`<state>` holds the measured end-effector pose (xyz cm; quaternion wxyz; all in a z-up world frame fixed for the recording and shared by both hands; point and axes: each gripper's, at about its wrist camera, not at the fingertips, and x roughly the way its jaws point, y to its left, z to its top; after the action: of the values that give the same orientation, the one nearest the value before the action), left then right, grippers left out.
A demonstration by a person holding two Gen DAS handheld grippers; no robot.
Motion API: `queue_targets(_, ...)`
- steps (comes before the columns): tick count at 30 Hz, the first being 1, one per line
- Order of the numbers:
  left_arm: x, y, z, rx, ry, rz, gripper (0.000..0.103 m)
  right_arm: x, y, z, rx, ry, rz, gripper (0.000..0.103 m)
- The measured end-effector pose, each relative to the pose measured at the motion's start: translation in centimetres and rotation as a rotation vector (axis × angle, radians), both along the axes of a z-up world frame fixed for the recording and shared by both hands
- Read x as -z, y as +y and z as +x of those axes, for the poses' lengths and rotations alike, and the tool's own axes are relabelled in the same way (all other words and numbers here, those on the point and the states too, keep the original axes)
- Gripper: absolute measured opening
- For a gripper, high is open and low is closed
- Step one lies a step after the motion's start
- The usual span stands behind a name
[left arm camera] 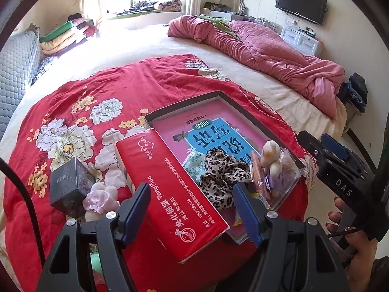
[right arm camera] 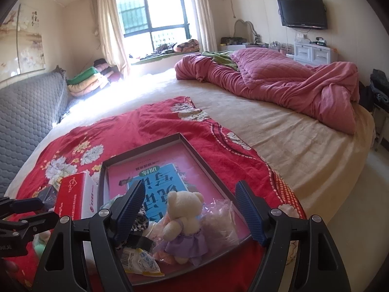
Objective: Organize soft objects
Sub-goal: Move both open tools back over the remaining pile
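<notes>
Teddy bear [right arm camera: 181, 221] and scrunchie [left arm camera: 222, 175] in tray [left arm camera: 184, 102], tissue pack [left arm camera: 167, 194] left, on bedspread [left arm camera: 116, 82]

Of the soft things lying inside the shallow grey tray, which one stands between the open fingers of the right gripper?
The cream teddy bear in a purple dress. The leopard-print cloth and the yellow-white packet lie further left in the shallow grey tray.

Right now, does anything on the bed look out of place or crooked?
Yes: the red tissue pack lies askew, one end propped on the tray rim, the other on the red floral blanket. The other soft items sit inside the tray.
</notes>
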<state>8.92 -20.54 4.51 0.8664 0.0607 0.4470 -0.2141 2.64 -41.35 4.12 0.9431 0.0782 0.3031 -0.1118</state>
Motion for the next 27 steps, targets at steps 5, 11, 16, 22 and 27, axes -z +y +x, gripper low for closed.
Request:
queue_targets(5, -0.5, 0.6, -0.6, -0.001, -0.005, -0.014, 0.069, -0.6, 0.8, -0.4, 0.001, 0.008, -0.036, 0.078)
queue_targets(11, -0.8, 2.0, -1.1, -0.015, -0.008, -0.02, 0.069, -2.4, 2.5, -1.0, -0.033, -0.016, -0.066, 0.078)
queue_targets(16, -1.1, 3.6, -1.4, -0.035, -0.006, -0.031, 0.069, -3.5, 4.2, -1.2, -0.054, -0.012, -0.076, 0.078)
queue_targets(22, -1.7, 5.6, -2.0, -0.066, -0.027, -0.03, 0.069, -4.8, 5.9, -1.4, -0.079, -0.015, -0.102, 0.078)
queue_targets(27, -2.1, 7.3, -2.3, -0.096, -0.039, -0.028, 0.069, -5.5, 7.3, -1.5, -0.124, -0.026, -0.072, 0.078)
